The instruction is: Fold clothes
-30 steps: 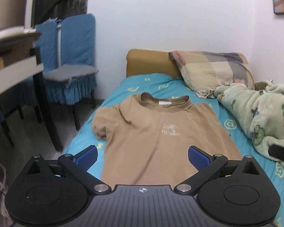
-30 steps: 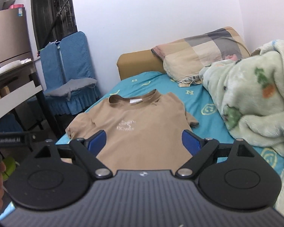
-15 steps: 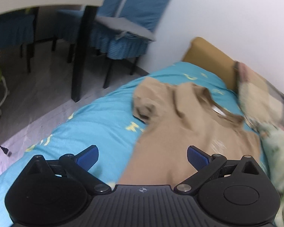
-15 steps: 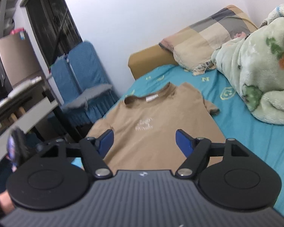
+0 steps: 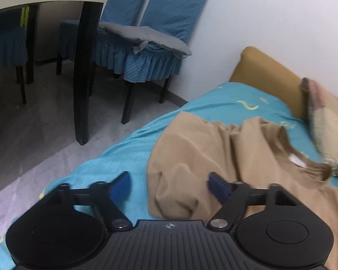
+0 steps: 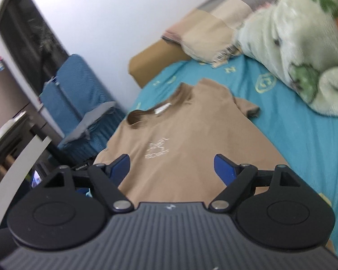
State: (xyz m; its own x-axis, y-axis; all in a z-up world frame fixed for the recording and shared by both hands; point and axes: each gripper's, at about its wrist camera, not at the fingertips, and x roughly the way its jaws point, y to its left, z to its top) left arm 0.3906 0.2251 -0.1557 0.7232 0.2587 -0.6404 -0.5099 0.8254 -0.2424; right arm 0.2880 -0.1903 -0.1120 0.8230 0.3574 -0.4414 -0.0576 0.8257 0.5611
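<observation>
The soft, limp tan T-shirt (image 6: 187, 135) lies flat ahead of both spread, empty claws, the left claw (image 5: 169, 183) straddling its rumpled sleeve (image 5: 180, 180), a likely pinch point.

Both grippers — left gripper (image 5: 169, 185), right gripper (image 6: 170, 168) — agape

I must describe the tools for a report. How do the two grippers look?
Both the left gripper and the right gripper look alike: a ribbed dark grey body with a small round emblem, two black discs, black linkage arms with silver pivots, and blue fingertips.
</observation>
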